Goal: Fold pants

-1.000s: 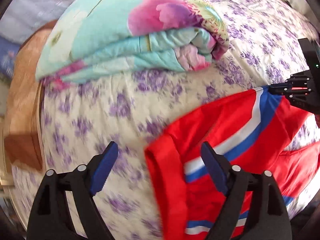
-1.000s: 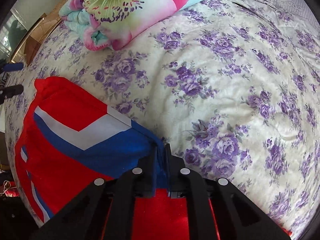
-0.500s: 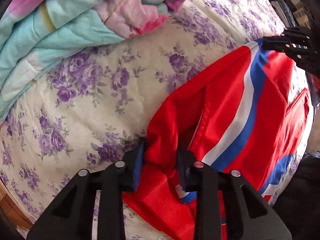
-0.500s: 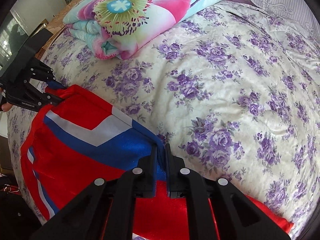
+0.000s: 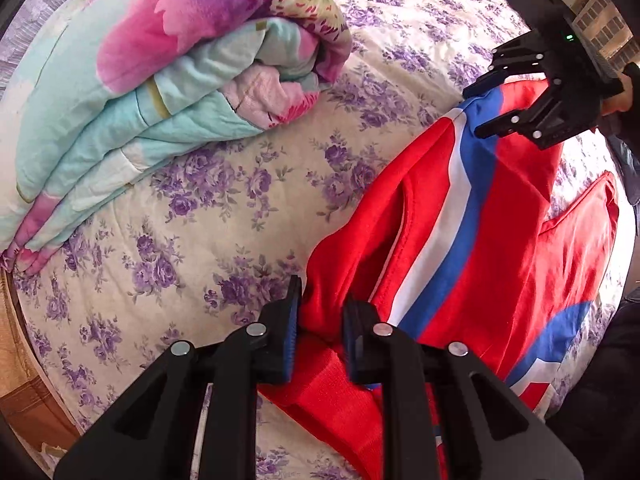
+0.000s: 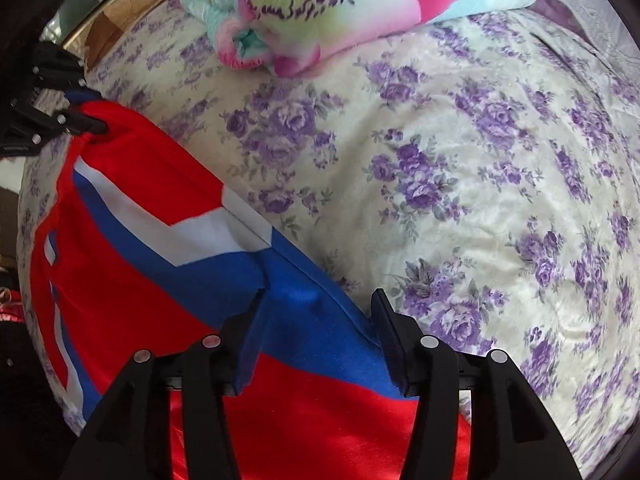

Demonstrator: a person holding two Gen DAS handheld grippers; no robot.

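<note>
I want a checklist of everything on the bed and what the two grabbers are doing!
Surface: bed with purple-flowered sheet.
Job's things: red pants with white and blue stripes, lying on the sheet.
Clutter: folded flowery quilt at the far side.
Grippers: left gripper shut on a bunched red edge of the pants; right gripper open, jaws either side of the blue stripe.
Cables: nothing seen.
Surroundings: wooden bed frame at the left edge.

obstacle: folded quilt (image 5: pixel 168 80) at far side | free: bare bedsheet (image 6: pixel 500 200) right of pants (image 6: pixel 160 280)
</note>
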